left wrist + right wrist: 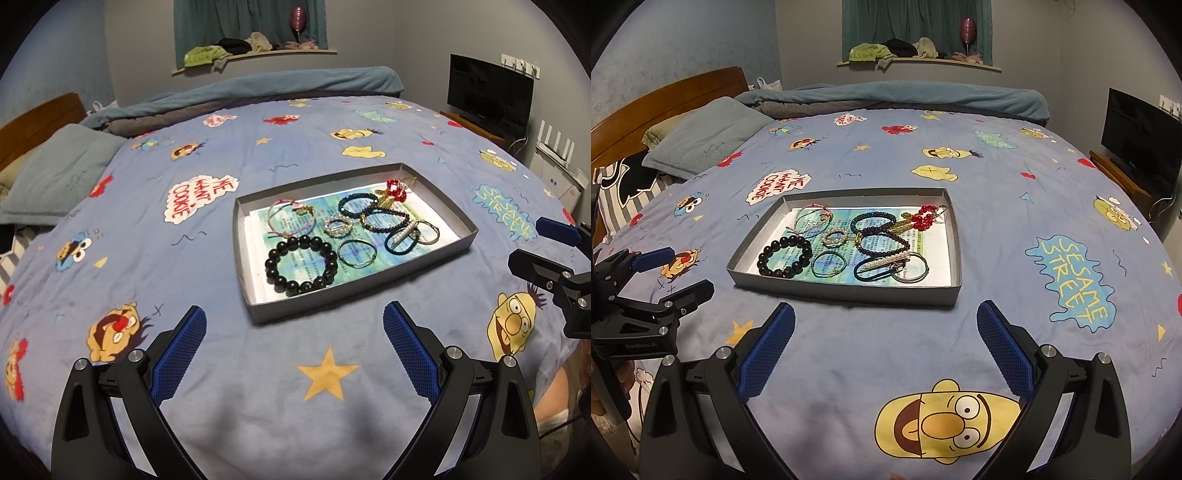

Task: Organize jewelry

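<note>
Jewelry lies in a gray tray (255,306) at frame center.
Left gripper (293,325) and right gripper (886,325) hover spread wide, empty.

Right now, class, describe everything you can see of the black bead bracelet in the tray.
The black bead bracelet is a closed ring of large, round, glossy black beads; what strings them is not visible. It lies flat on the printed blue-green paper lining the shallow grey tray, in the tray's near-left corner as the left wrist camera sees it. It seems apart from the thin metal ring beside it. Neither pair of tongs touches it.
</note>
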Demonstrator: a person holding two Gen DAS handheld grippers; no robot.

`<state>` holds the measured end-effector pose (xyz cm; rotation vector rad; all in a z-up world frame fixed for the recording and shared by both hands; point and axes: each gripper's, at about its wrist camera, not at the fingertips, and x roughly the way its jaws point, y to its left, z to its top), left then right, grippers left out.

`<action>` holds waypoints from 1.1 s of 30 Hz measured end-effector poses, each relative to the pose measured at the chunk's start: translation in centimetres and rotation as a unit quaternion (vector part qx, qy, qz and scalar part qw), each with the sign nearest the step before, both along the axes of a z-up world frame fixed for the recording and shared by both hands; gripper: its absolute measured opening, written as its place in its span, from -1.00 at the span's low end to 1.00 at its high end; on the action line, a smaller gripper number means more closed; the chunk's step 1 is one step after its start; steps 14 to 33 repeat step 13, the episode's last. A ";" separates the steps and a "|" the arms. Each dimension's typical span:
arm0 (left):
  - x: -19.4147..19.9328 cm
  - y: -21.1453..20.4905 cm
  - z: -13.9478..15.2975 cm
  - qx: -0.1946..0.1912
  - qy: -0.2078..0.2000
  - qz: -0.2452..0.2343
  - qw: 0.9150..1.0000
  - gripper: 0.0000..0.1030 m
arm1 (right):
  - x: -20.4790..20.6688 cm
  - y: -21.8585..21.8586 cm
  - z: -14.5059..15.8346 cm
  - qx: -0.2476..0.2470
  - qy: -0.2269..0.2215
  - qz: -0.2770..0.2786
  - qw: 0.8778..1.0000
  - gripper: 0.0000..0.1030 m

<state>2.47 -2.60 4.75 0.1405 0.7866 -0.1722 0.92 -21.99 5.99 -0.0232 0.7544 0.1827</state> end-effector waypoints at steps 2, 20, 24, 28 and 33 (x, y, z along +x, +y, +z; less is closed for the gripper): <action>0.0 0.0 0.0 -0.001 -0.002 -0.003 1.000 0.86 | 0.0 0.0 0.0 0.000 0.001 0.000 1.000 0.89; 0.1 -0.3 -0.2 0.002 0.007 -0.011 1.000 0.86 | 0.1 -0.2 -0.5 -0.002 0.004 -0.003 1.000 0.89; 0.1 -0.3 -0.2 0.002 0.007 -0.011 1.000 0.86 | 0.1 -0.2 -0.5 -0.002 0.004 -0.003 1.000 0.89; 0.1 -0.3 -0.2 0.002 0.007 -0.011 1.000 0.86 | 0.1 -0.2 -0.5 -0.002 0.004 -0.003 1.000 0.89; 0.1 -0.3 -0.2 0.002 0.007 -0.011 1.000 0.86 | 0.1 -0.2 -0.5 -0.002 0.004 -0.003 1.000 0.89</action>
